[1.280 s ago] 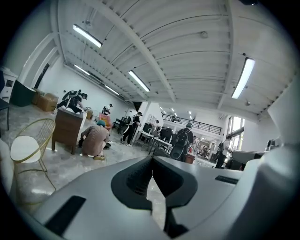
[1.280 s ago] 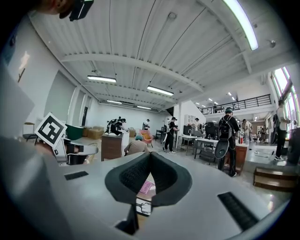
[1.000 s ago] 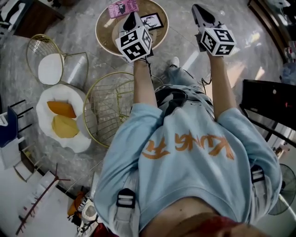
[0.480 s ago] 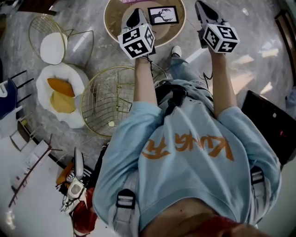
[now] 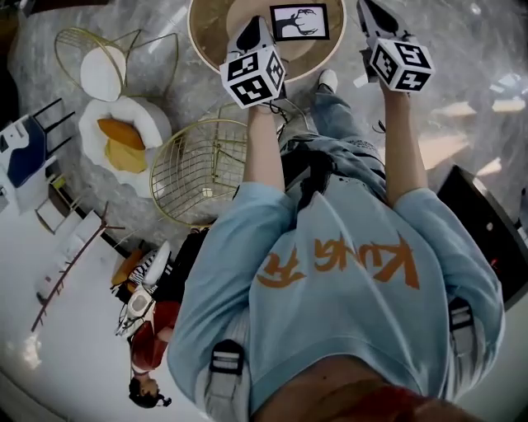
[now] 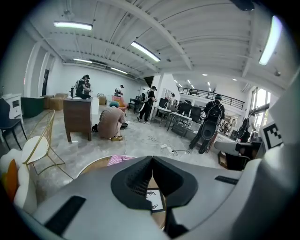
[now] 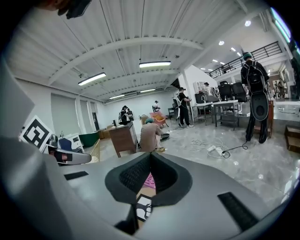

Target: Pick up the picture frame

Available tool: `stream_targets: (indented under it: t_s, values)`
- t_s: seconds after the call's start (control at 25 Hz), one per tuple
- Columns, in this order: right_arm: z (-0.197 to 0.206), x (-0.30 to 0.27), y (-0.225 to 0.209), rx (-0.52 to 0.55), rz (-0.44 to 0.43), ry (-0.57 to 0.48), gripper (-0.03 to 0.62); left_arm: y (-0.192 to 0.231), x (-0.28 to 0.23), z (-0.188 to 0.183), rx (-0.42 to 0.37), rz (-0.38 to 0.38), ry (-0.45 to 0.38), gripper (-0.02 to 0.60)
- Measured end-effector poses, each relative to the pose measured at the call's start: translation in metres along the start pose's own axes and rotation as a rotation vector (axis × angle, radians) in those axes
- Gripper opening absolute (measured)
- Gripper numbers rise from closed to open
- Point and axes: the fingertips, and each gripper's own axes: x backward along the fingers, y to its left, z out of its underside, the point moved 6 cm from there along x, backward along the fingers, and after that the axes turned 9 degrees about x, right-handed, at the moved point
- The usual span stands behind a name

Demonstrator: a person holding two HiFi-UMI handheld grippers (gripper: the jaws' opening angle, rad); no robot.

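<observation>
Change: since 1 second ago your left gripper and your right gripper have closed in on the round wooden worktop. The worktop has slid up to the top edge of the head view. The pink card that showed there then is now out of that view and shows only in the gripper views. The gold wire chair has shifted up with the floor, and a person in a red top has come into view at the lower left.
Writing: your light blue shirt carries orange lettering, upside down in the head view; "KUNG" reads clearly, the rest less so. Each gripper's cube bears black-and-white square markers.
Left fingers: the 2 fingers are together at the tips and hold nothing.
Right fingers: the 2 fingers are pressed together and hold nothing.
Picture frame: the picture frame lies flat on the worktop, a black antlered figure on white inside a dark border. In the head view it sits between your 2 grippers, apart from both. Each gripper view shows it below the closed tips.
</observation>
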Motion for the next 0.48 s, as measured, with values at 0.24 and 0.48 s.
stream_targets:
  t_s: [0.24,0.48]
  values:
    - [0.005,-0.023,-0.016,-0.012,-0.047,0.037,-0.003,-0.007,-0.016,0.001,0.008,-0.041,0.034,0.020]
    - [0.019,-0.039,-0.018,-0.030,-0.076,0.050,-0.003,-0.001,-0.026,0.009,0.012,-0.067,0.048,0.020]
